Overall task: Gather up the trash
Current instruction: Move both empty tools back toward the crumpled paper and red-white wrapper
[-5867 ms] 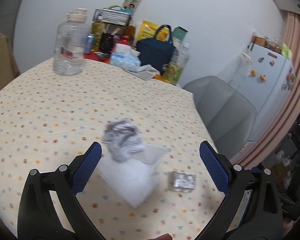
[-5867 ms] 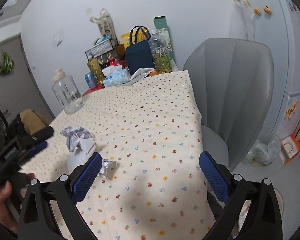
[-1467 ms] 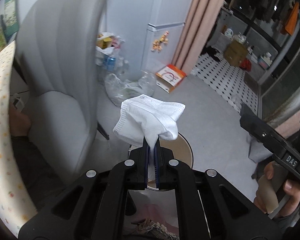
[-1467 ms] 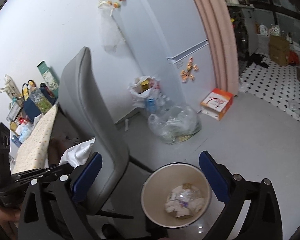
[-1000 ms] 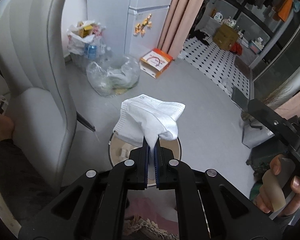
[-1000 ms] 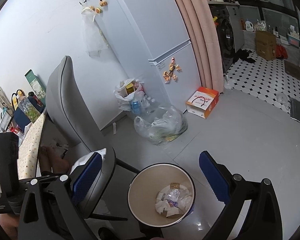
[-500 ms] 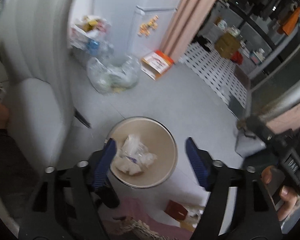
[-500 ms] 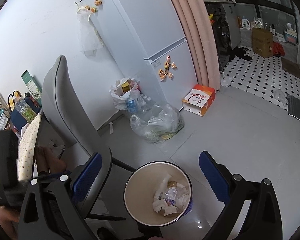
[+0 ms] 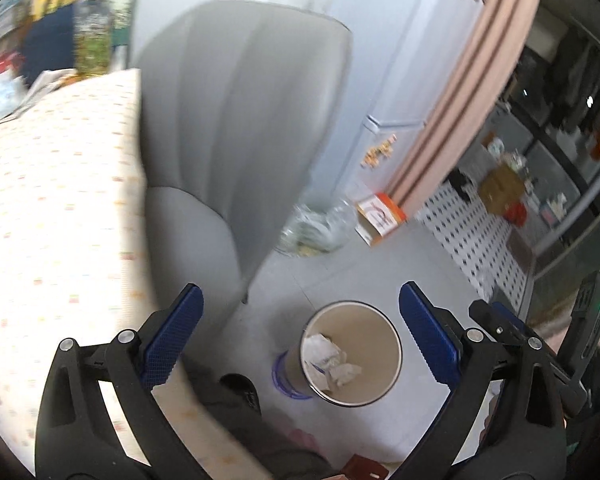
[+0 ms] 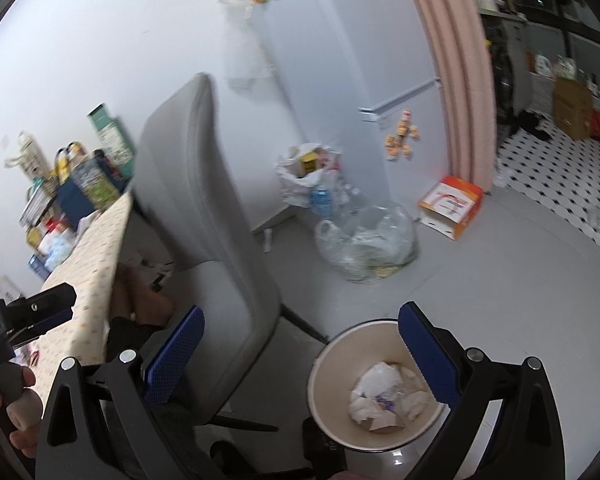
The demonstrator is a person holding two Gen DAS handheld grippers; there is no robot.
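Note:
A round beige trash bin [image 9: 384, 322] stands on the grey floor beside the grey chair. White crumpled tissues [image 9: 328, 360] lie inside it; they also show in the right wrist view [image 10: 384, 394]. My left gripper [image 9: 300, 338] is open and empty, above the bin and the table edge. My right gripper [image 10: 300, 350] is open and empty, above the bin [image 10: 328, 364]. The left gripper also shows at the far left of the right wrist view [image 10: 32, 314].
A grey chair [image 9: 236, 120] stands between the patterned table [image 9: 52, 184] and the bin. A clear plastic bag [image 10: 364, 240], a white bag of bottles [image 10: 312, 180] and an orange box [image 10: 450, 204] lie by the fridge [image 10: 340, 60]. Clutter stands at the table's far end.
The left gripper opened and the white tissue dropped into the bin. It then swung back left toward the table and chair. The right gripper stayed open over the bin.

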